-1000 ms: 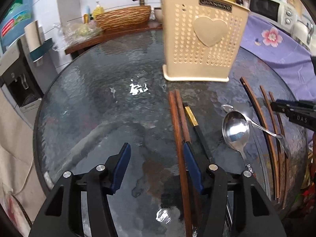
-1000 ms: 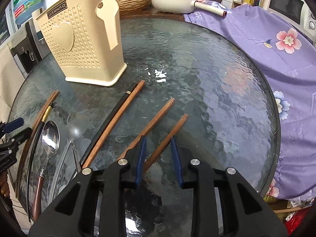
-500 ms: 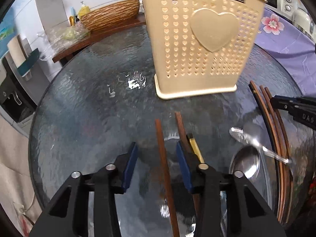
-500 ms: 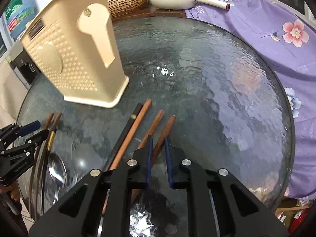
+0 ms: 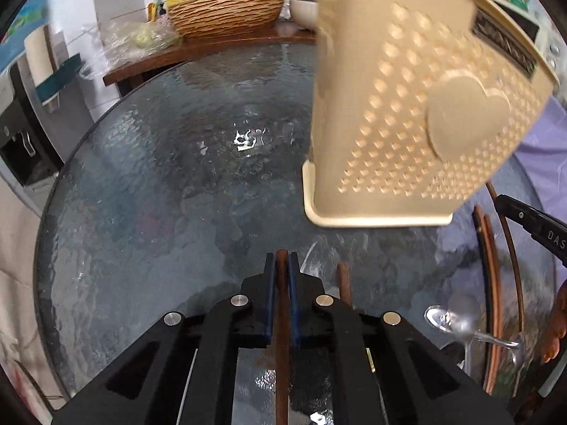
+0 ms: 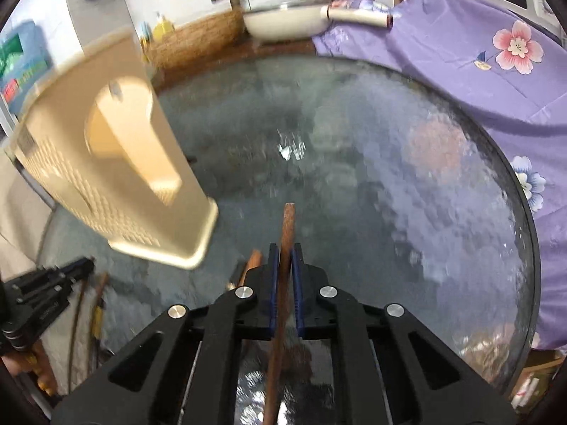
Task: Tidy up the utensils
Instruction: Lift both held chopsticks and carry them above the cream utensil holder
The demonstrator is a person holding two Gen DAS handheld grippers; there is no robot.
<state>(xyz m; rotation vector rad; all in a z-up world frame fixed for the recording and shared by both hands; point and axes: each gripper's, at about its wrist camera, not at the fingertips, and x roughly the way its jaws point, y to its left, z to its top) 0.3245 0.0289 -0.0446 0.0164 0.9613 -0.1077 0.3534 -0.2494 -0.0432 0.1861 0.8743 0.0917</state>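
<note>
Now we have a chopstick in each gripper. Our left gripper [image 5: 282, 265] has just been closing, and its blue fingers [image 5: 270, 283] now pinch a dark brown chopstick [image 5: 281, 318] with barely any gap, the stick's tip poking out only a little past the fingertips toward 12 o'clock. Our right gripper [image 6: 285, 258] has likewise just closed on a reddish wooden chopstick [image 6: 287, 226], which juts well ahead of the fingers toward 12 o'clock. We judge this the pick-up step, done on both sides at once. The cream utensil holder [image 5: 407, 113] stands on the glass bench [image 5: 177, 177] at about 1 o'clock in the left view and at 10 o'clock in the right view. More chopsticks [image 5: 490, 248] and a metal spoon [image 5: 457, 322] lie on the bench at 3 to 4 o'clock in the left view. Next, we reckon, each stick must be lifted clear, tipped upright and lowered into the holder's open top, which is out of view, without the two grippers colliding.
</note>
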